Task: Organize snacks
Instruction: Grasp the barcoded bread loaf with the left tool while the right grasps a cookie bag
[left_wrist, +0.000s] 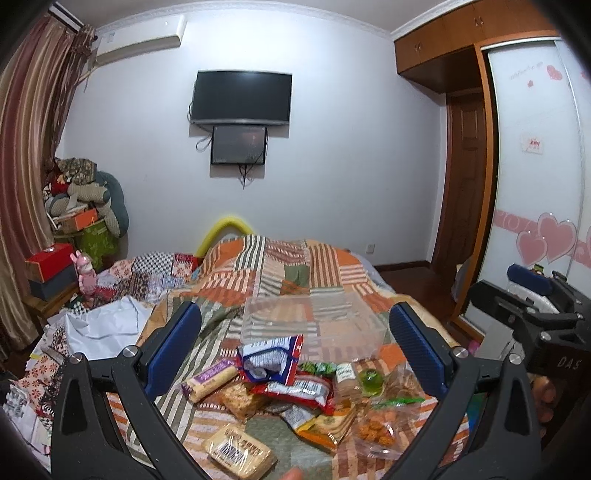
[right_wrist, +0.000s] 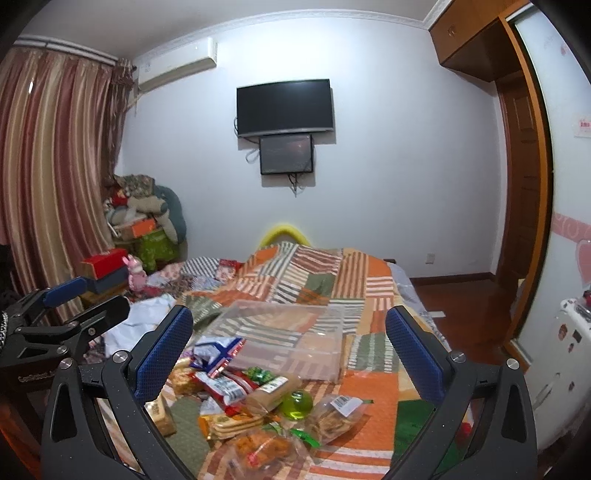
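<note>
A heap of wrapped snacks (left_wrist: 291, 395) lies on the patchwork quilt (left_wrist: 280, 269), with a clear plastic bin (left_wrist: 314, 325) just behind it. Topmost is a blue, white and red packet (left_wrist: 271, 360); a green jelly cup (left_wrist: 373, 378) sits to the right. My left gripper (left_wrist: 295, 354) hangs open over the heap, holding nothing. In the right wrist view the same snacks (right_wrist: 255, 398), the bin (right_wrist: 291, 339) and the jelly cup (right_wrist: 297, 404) lie between the wide-apart fingers of my right gripper (right_wrist: 288, 354), which is open and holds nothing. Each gripper shows at the other view's edge.
White paper and loose clutter (left_wrist: 103, 325) cover the bed's left side. Boxes and a pink toy (left_wrist: 86, 275) stand at the left by the curtain. A wardrobe (left_wrist: 535, 184) and wooden floor (right_wrist: 461, 306) lie to the right. A TV (left_wrist: 242, 96) hangs on the far wall.
</note>
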